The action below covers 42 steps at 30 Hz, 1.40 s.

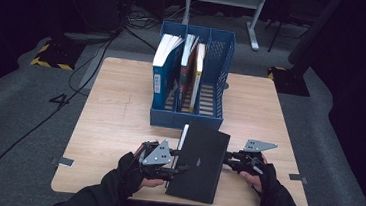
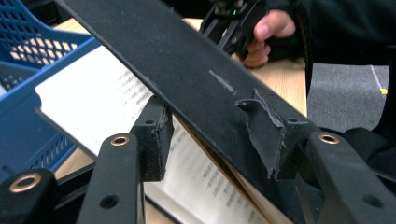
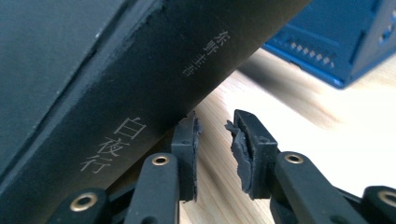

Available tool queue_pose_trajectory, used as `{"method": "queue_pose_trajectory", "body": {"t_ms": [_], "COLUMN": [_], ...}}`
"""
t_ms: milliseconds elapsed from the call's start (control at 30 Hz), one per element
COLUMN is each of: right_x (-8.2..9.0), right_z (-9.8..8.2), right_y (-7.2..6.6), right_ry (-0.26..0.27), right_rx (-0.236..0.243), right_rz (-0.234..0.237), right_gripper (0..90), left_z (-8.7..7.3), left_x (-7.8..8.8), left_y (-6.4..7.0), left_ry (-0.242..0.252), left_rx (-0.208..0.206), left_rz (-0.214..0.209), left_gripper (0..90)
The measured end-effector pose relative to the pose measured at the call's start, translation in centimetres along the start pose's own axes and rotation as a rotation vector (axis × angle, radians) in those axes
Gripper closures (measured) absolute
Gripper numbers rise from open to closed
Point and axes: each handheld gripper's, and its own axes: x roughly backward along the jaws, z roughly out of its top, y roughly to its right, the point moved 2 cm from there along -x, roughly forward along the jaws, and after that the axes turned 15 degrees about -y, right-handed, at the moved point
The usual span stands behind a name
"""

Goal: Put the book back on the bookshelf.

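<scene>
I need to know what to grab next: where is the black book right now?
In the high view the black book lies at the table's near edge, just in front of the blue file rack, between the left gripper and right gripper.

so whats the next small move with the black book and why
Probably tip the book upright on its spine. The left gripper straddles its cover and pages, the right gripper has nothing between its fingers beside the spine, and the rack's right slot is free.
</scene>
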Motion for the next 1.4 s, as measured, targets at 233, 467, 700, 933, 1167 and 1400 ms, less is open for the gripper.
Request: {"method": "queue_pose_trajectory", "body": {"t_ms": [233, 467, 700, 933, 1167, 1400], "right_x": [0.5, 0.7, 0.9, 1.4, 2.7, 3.1], "right_z": [0.8, 1.6, 2.5, 3.3, 3.7, 4.1], "right_y": [-0.9, -1.6, -2.2, -2.6, -3.1, -3.4], "right_ry": [0.004, 0.025, 0.040, 0.049, 0.106, 0.120], "right_rx": [0.045, 0.078, 0.106, 0.150, 0.164, 0.161], "right_rz": [-0.022, 0.002, -0.010, -0.038, -0.055, -0.071], "right_gripper": [73.7, 75.5, 76.7, 76.7, 76.7, 76.7], "left_z": [-0.5, -1.6, -2.2, -2.3, -2.6, -2.7], "left_x": [0.3, 0.7, 0.8, 0.9, 1.1, 1.3], "left_y": [0.2, -0.1, -0.2, -0.1, 0.6, 1.3], "left_ry": [-0.015, -0.046, -0.065, -0.060, -0.061, -0.063], "left_rx": [-0.007, 0.024, 0.042, 0.028, 0.021, 0.042], "left_rz": [0.019, 0.034, 0.065, 0.094, 0.111, 0.140], "left_gripper": [50.8, 50.9, 50.8, 52.0, 53.0, 53.6]}}
